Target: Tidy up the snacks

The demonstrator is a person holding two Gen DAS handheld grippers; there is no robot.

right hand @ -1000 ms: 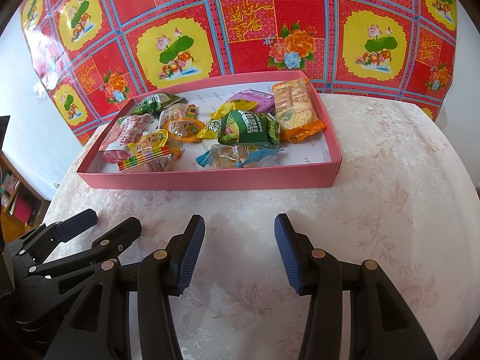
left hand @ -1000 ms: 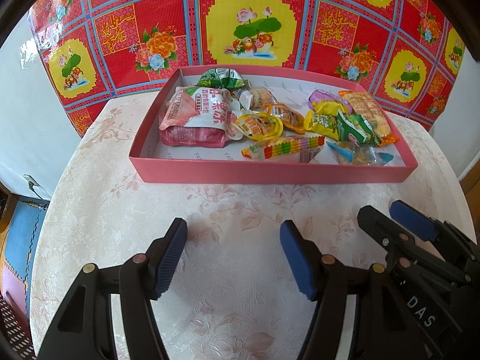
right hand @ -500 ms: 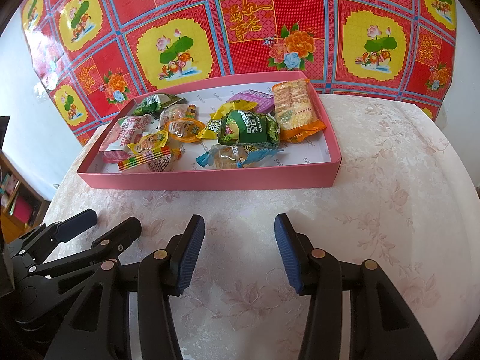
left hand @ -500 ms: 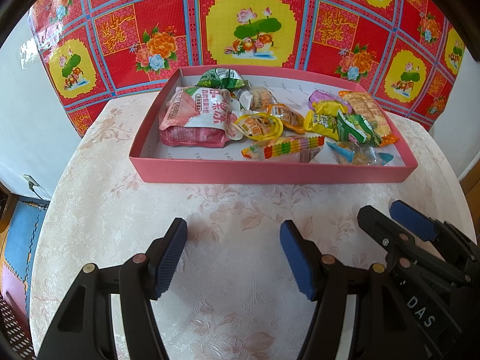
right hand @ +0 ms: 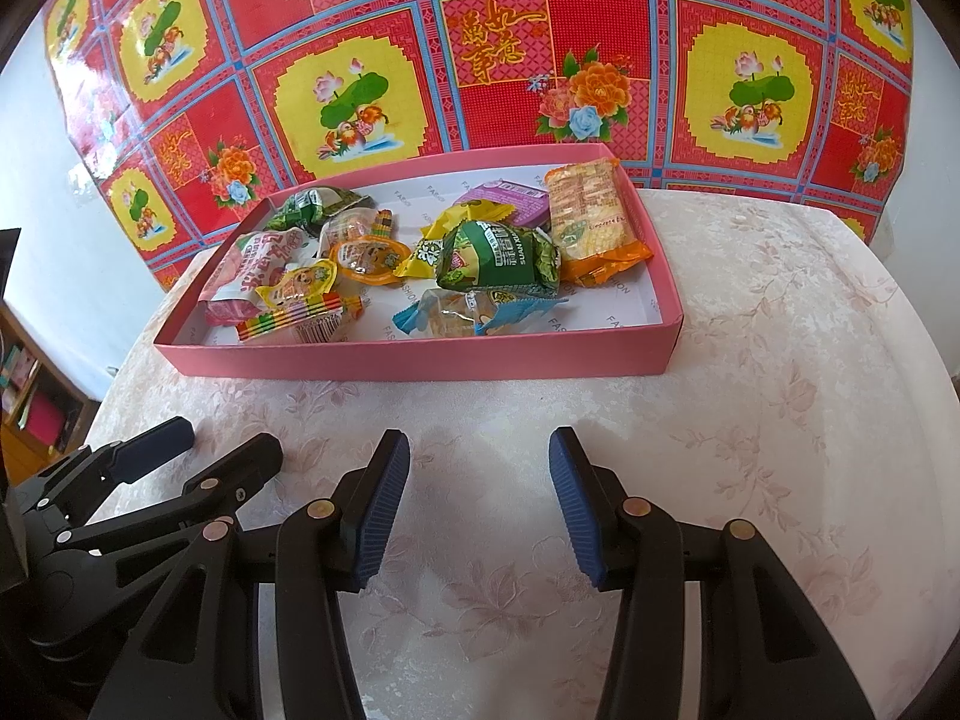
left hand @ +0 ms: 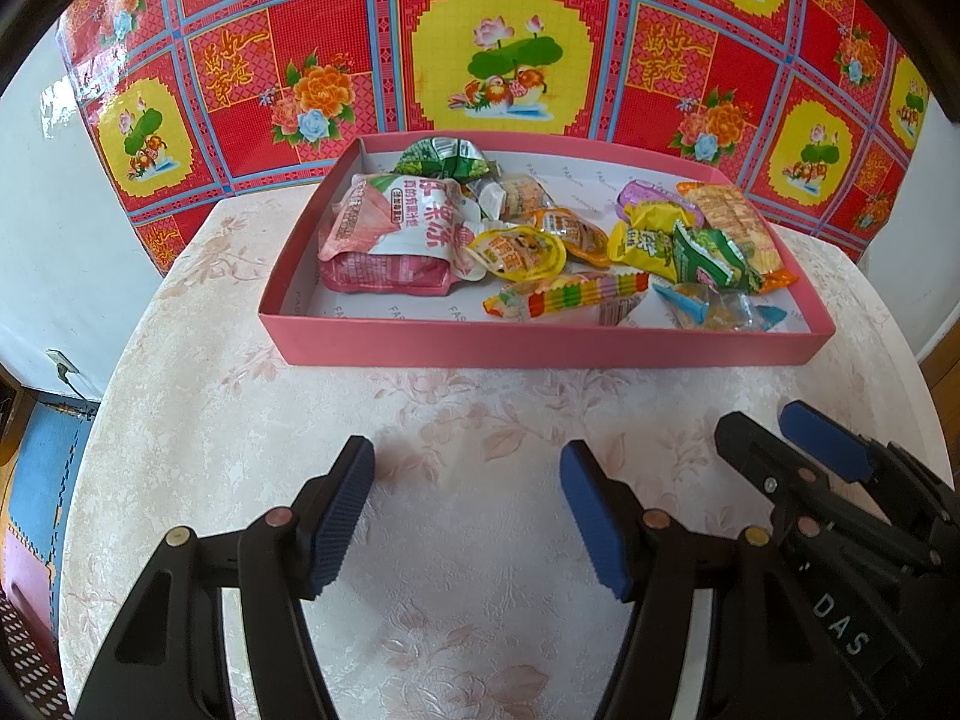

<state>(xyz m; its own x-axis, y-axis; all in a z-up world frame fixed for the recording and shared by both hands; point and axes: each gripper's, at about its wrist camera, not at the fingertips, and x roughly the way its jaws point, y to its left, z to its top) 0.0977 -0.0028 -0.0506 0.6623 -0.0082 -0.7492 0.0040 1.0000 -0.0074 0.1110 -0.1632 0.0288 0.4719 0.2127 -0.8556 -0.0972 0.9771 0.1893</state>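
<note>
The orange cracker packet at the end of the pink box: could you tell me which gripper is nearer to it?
Right. The right gripper sits below the orange cracker packet; the left gripper sits farther toward the box's other end.

Round table (left hand: 198, 396) under pale floral-embossed cloth, set against white wall (left hand: 54, 222); glossy red-and-yellow patterned sheet (left hand: 510, 60) with lotus, duck and peony panels hung behind; blue floor mat (left hand: 45, 450) at lower left; wooden shelf unit (right hand: 30, 384) at left; bright, even daylight
</note>
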